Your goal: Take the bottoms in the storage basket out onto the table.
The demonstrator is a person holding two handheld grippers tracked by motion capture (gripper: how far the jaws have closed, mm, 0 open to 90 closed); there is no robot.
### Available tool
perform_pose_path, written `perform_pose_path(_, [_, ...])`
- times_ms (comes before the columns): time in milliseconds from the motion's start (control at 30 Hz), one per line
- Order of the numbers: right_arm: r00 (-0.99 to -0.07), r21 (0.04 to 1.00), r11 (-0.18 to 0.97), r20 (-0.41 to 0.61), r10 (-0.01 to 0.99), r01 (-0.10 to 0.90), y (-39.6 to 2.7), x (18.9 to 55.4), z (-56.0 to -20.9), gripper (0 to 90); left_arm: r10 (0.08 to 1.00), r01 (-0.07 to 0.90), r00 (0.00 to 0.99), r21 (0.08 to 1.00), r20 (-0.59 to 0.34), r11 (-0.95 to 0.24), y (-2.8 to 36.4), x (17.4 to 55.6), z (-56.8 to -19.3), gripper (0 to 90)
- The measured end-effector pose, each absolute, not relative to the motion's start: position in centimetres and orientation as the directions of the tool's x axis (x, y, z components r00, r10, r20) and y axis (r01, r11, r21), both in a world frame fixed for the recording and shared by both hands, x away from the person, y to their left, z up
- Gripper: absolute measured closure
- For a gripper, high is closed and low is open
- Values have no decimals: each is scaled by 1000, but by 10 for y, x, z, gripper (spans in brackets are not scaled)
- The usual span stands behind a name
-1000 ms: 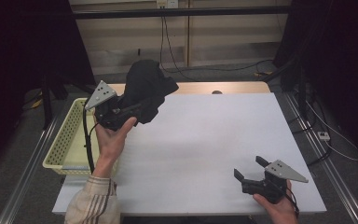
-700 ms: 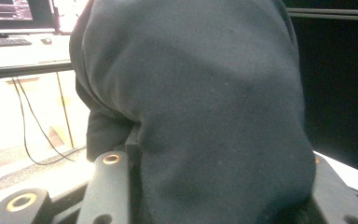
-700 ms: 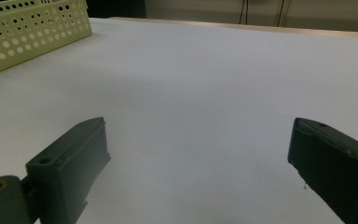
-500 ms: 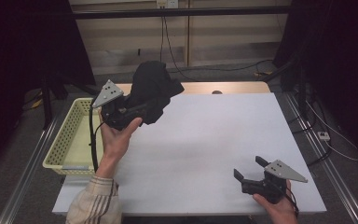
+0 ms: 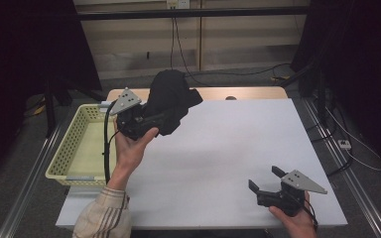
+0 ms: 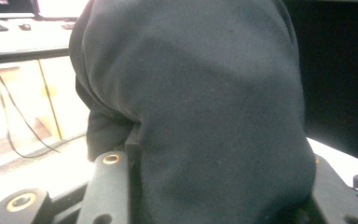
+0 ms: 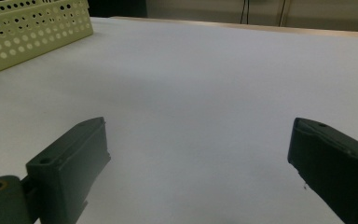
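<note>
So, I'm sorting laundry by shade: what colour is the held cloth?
Black cloth, clearest in the left gripper view.

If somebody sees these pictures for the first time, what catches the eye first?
Most striking is the black cloth, bunched and lifted above the white table, held by the left claw shut on it. Beside the table's left edge sits a pale yellow basket. The right claw rests open near the front right corner.

Lab recording bay: white worktable [image 5: 238, 148], black curtains [image 5: 30, 59], wall outlet [image 5: 174, 4], loose floor cables [image 5: 238, 74].
</note>
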State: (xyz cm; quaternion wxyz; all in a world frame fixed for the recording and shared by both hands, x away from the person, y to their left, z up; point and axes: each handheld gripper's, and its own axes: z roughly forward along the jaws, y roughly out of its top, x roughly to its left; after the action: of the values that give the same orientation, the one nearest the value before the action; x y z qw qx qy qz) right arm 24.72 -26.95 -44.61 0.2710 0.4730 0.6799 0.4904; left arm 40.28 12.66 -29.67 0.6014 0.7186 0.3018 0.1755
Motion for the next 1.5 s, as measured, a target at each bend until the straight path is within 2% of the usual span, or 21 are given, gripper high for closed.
perform_pose_path(1033, [-405,924,67,99,909,377,-270,246,-446,50,618,263,781,944,-87,-200,95,407,-321,525])
perform_pose_path(1500, [-407,924,69,99,908,377,-270,246,-445,52,626,305,772,928,-109,-215,89,415,-336,524])
